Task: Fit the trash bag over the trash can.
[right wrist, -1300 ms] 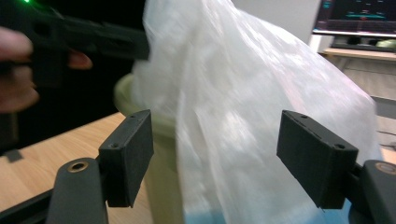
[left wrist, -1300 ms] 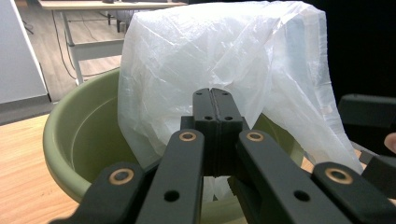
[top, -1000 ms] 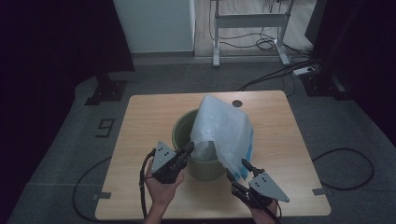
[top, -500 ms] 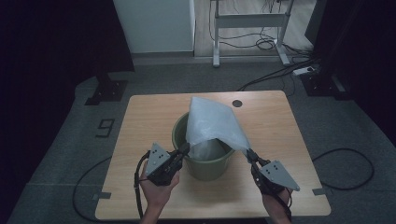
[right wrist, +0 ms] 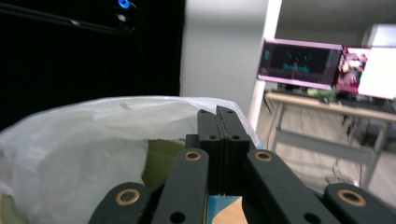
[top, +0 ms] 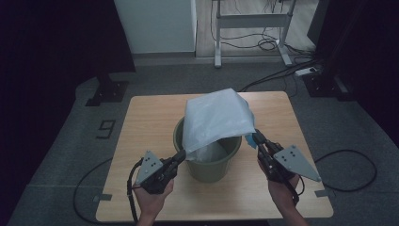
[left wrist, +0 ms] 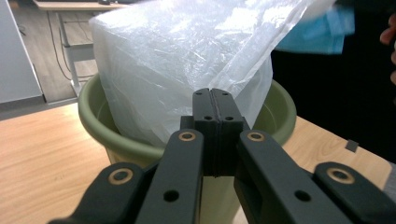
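Grippers are working the bag point(top: 215, 120) over the bin point(top: 209, 165): your left gripper point(top: 182, 153) is pinching its near-left edge, your right gripper point(top: 257, 138) has just clamped the right edge and risen, spreading it.

High view overlooks the table point(top: 141, 117); gripper views sit close.

Light wood table point(top: 141, 136) on grey floor point(top: 61, 155). Green bucket point(top: 207, 165) sitting right on it, about middle, toward the near edge. Small dark round spot point(top: 238, 95) by far edge.
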`<action>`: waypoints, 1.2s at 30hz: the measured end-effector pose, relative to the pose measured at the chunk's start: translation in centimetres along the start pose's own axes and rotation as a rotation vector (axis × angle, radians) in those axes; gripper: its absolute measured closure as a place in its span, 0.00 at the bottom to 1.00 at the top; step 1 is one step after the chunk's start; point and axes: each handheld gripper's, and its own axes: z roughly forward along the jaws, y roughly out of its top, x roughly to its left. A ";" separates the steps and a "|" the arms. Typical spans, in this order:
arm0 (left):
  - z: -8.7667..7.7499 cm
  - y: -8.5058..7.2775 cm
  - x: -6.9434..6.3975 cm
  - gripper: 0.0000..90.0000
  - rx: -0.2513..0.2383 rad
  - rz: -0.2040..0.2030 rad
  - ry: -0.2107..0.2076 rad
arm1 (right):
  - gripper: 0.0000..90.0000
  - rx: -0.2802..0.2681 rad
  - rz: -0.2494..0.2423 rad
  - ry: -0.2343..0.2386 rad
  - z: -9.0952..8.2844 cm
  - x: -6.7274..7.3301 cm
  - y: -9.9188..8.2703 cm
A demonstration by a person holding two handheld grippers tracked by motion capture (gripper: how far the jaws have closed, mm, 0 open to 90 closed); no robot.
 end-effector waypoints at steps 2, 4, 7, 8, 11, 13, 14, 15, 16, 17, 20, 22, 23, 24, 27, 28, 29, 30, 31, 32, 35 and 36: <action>-0.6 -0.1 0.3 0.91 -0.016 -0.020 -0.009 | 0.98 -0.023 -0.041 0.027 0.1 1.0 0.3; -0.8 0.0 0.4 0.81 -0.023 -0.023 -0.002 | 0.98 -0.020 -0.056 0.037 0.3 1.5 0.2; -1.6 0.7 0.6 0.68 -0.042 -0.036 0.006 | 0.98 -0.019 -0.063 0.038 0.4 1.7 0.0; -2.0 1.2 0.7 0.61 -0.055 -0.031 0.014 | 0.98 -0.017 -0.065 0.039 0.6 1.6 0.0; -2.1 2.1 0.6 0.54 -0.058 -0.008 0.028 | 0.98 -0.016 -0.064 0.042 0.8 1.5 0.1; -1.9 2.8 0.6 0.46 -0.053 0.009 0.033 | 0.98 -0.024 -0.071 0.051 1.1 1.5 0.7; -1.7 3.1 0.6 0.46 -0.052 0.018 0.031 | 0.98 -0.024 -0.071 0.051 1.1 1.5 0.7; -1.2 3.7 0.4 0.44 -0.048 0.047 0.029 | 0.98 -0.029 -0.075 0.057 1.4 1.6 1.1; -1.2 3.7 0.4 0.43 -0.048 0.047 0.029 | 0.98 -0.031 -0.077 0.062 1.5 1.7 1.3; -0.4 4.3 0.3 0.42 -0.034 0.070 0.025 | 0.98 -0.032 -0.081 0.066 1.6 1.8 1.5; 0.8 5.0 0.3 0.44 -0.009 0.088 0.029 | 0.98 -0.035 -0.089 0.080 1.9 2.1 1.8; 1.5 5.4 0.3 0.51 0.008 0.083 0.016 | 0.98 -0.035 -0.095 0.090 2.1 2.3 2.0; 1.8 5.5 0.4 0.56 0.020 0.086 0.006 | 0.98 -0.035 -0.095 0.095 2.1 2.4 2.0; 1.8 5.5 0.4 0.63 0.020 0.086 0.006 | 0.98 -0.034 -0.100 0.099 2.2 2.4 2.0; 2.5 5.6 0.9 0.82 0.037 0.052 -0.035 | 0.98 -0.034 -0.104 0.106 2.2 2.5 2.0; 2.5 5.5 1.0 0.87 0.029 0.046 -0.042 | 0.98 -0.032 -0.101 0.108 2.2 2.5 1.9; 2.5 5.5 1.0 0.92 0.020 0.044 -0.047 | 0.98 -0.029 -0.102 0.110 2.2 2.5 1.8; 2.4 5.4 1.1 0.95 0.012 0.040 -0.049 | 0.97 -0.026 -0.098 0.110 2.2 2.4 1.7; 2.3 5.4 1.1 0.98 0.003 0.040 -0.049 | 0.97 -0.022 -0.097 0.110 2.2 2.4 1.5; 2.2 5.3 1.2 1.00 -0.008 0.036 -0.048 | 0.96 -0.018 -0.093 0.109 2.2 2.3 1.4; 1.8 5.2 1.4 1.00 -0.035 0.022 -0.041 | 0.89 0.006 -0.071 0.117 2.3 2.1 0.7; 1.3 5.1 1.7 1.00 -0.061 0.004 -0.032 | 0.86 0.015 -0.067 0.116 2.3 2.0 0.5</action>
